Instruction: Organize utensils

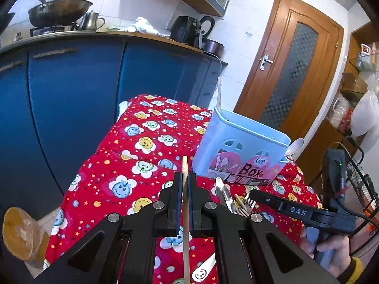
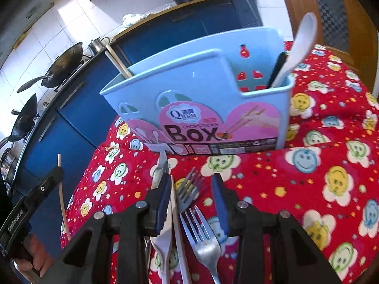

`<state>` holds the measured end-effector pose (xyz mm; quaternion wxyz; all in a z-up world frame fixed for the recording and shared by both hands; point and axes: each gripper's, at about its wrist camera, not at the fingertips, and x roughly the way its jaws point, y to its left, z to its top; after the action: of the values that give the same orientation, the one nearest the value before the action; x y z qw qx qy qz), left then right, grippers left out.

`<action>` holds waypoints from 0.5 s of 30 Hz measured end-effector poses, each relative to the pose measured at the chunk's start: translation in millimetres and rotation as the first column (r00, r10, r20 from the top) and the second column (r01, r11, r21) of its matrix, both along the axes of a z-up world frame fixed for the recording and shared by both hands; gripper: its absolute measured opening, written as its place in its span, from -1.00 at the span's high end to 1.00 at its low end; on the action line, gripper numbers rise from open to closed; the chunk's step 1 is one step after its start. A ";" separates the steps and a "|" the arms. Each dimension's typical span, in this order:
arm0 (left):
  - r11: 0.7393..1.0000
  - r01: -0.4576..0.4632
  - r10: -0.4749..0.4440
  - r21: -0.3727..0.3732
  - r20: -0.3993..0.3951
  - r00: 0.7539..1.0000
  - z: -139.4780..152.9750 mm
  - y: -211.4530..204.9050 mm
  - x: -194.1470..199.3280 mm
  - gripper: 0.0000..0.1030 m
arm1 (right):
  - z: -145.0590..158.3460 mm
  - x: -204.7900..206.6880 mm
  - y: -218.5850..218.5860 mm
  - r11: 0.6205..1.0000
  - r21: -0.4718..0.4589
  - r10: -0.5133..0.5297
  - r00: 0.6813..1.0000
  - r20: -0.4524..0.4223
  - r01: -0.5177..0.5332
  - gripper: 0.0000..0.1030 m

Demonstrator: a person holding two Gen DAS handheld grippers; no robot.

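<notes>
My left gripper [image 1: 185,184] is shut on a wooden chopstick [image 1: 186,215], held above the red smiley tablecloth [image 1: 142,142]; in the right wrist view it [image 2: 53,177] shows at the left with the chopstick [image 2: 62,196]. The light-blue chopsticks box [image 1: 239,151] stands ahead to the right; it [image 2: 201,99] holds a white spoon [image 2: 298,47], a black handle and a chopstick [image 2: 117,62]. My right gripper [image 2: 193,184] is open, low over two forks [image 2: 201,232] and a knife [image 2: 161,172] lying before the box. It [image 1: 254,195] reaches in from the right in the left wrist view.
Blue kitchen cabinets [image 1: 71,94] with woks on the stove [image 1: 59,11] stand behind the table. A wooden door [image 1: 291,71] is at the right. A metal spoon handle [image 1: 203,269] lies under my left gripper. A brown round thing [image 1: 20,234] sits at the lower left.
</notes>
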<state>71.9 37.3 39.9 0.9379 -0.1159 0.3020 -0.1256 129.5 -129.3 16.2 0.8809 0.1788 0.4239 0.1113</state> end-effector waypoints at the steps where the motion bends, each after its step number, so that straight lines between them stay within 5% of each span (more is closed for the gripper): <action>1: 1.000 0.001 -0.001 0.000 -0.001 1.000 -0.4 -0.3 0.1 0.92 | -2.2 2.6 0.6 1.000 0.007 0.004 1.000 -0.003 -0.004 0.33; 5: 1.000 0.008 -0.008 0.005 -0.001 1.000 -1.0 -3.2 0.2 0.92 | -7.9 6.7 0.5 1.000 0.025 0.017 1.000 0.005 -0.017 0.81; 15: 1.000 0.015 -0.015 0.009 0.027 1.000 7.3 -6.7 -4.7 0.92 | 38.0 -27.6 -10.4 0.999 0.028 -0.024 0.974 0.224 0.018 0.91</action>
<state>67.2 30.6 47.2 0.9413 -0.1080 0.2908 -0.1330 101.8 -139.7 54.3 0.9219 0.1808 0.3183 0.1268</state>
